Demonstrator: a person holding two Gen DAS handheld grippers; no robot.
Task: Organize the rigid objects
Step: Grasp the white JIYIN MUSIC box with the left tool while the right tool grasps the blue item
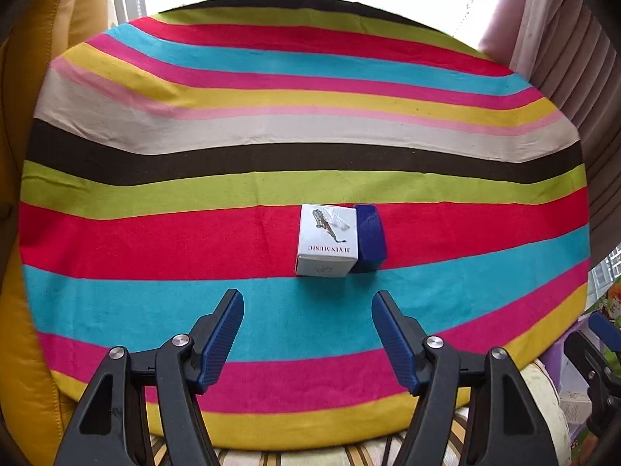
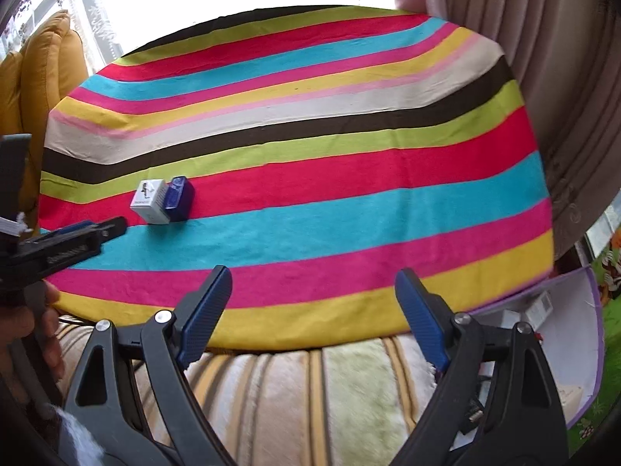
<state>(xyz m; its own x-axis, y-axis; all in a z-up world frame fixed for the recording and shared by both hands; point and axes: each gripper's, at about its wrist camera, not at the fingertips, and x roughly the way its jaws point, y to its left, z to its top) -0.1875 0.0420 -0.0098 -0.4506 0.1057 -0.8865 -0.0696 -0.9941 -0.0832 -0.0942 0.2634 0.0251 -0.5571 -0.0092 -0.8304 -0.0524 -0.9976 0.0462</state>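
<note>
Small white cardboard box [image 1: 326,241] touching dark blue box [image 1: 370,237], just ahead of the wide-spread, empty left gripper [image 1: 307,303]; right gripper [image 2: 313,285], likewise spread and empty, farther.

The striped cloth [image 1: 155,240] looks matt and soft. The white box [image 1: 327,241] seems smooth printed card, the blue box [image 1: 371,237] beside it glossy. The left gripper [image 1: 306,303] has ribbed blue pads on black plastic arms with shiny metal pins

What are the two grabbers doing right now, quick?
Left gripper: jaws open, holding nothing.
Right gripper: jaws open, holding nothing.
</note>
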